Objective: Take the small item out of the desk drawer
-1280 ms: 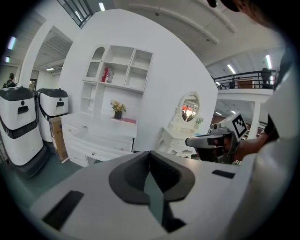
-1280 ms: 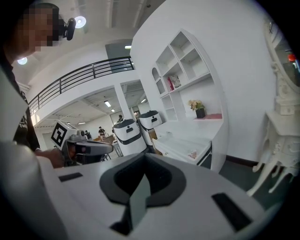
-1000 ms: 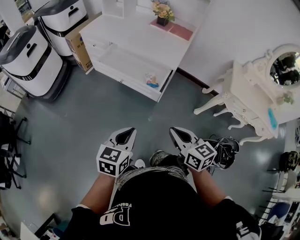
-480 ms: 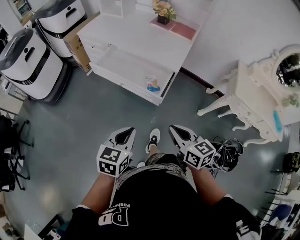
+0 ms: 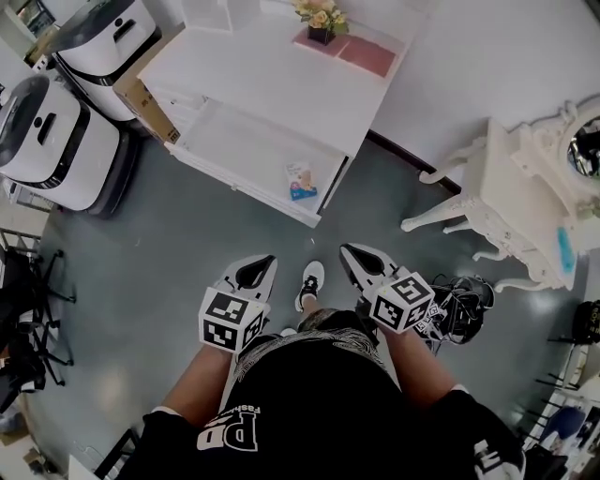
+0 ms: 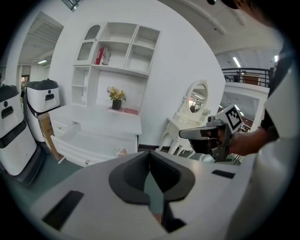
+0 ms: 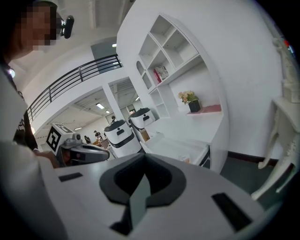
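Left hand-held gripper [image 5: 258,269]: jaws together with nothing between them, carried low at the person's waist. It has nothing to work on from here.
Right hand-held gripper [image 5: 361,267]: jaws closed and empty, level with the left one and just beside it. Both point forward at the desk.
Small item [image 5: 299,180]: lies flat at the right end of the drawer, ahead of both hand-held grippers and well apart from them. It sits a little nearer the line of the right one. The packet looks light and colourful; its print is too small to read.
Drawer [image 5: 239,141]: pulled fully out towards the hand-held grippers, so the inside is open from above. Apart from the item it looks bare.
Tabletop [image 5: 281,75]: white, beyond the drawer. At its far edge stand a flower pot [image 5: 319,21] and a pink mat [image 5: 361,56], out of the way of any reach.
Floor [image 5: 187,234]: a bare grey stretch lies between the hand-held grippers and the drawer front, and one shoe [image 5: 309,278] shows between them.
Stage, as judged: the approach. The gap must be closed and one pair of jaws parted before any pick.
Likely choice: the right hand-held gripper, since the item lies at the right end.
Risk: a flat packet on the drawer floor gives little edge to pinch.
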Motion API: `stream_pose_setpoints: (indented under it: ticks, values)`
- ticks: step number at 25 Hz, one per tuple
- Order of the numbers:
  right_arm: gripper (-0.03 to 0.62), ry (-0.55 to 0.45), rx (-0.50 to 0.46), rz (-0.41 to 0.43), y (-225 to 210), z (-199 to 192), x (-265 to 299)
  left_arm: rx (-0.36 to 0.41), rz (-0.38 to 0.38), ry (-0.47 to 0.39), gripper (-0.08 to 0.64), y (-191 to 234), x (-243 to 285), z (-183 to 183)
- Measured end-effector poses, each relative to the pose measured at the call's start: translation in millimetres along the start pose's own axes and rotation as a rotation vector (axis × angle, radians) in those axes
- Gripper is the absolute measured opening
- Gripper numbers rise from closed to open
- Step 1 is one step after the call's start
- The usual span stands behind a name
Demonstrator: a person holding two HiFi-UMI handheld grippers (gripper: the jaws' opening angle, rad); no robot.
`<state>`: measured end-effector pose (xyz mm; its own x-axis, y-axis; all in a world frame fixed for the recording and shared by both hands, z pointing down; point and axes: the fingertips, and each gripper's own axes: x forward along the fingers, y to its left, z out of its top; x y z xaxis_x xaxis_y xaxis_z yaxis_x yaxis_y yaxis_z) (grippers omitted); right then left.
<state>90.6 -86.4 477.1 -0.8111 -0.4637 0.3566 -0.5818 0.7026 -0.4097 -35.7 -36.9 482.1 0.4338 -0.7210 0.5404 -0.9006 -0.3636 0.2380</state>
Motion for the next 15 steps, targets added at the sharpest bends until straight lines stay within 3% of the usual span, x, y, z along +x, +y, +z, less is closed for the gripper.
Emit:
stream_pose_setpoints:
  ticks: [5,15]
  values:
    - [0.009,0.011,0.000,0.013,-34.8,24.7,19.8,0.021,0.000,0.004,0.015,10.8,38.9,36.7]
    - [0.009,-0.001,-0.003,0.068,-85.1,65.0,57.6,0.043,0.085,0.021,0.015,43.7,81.2,88.0]
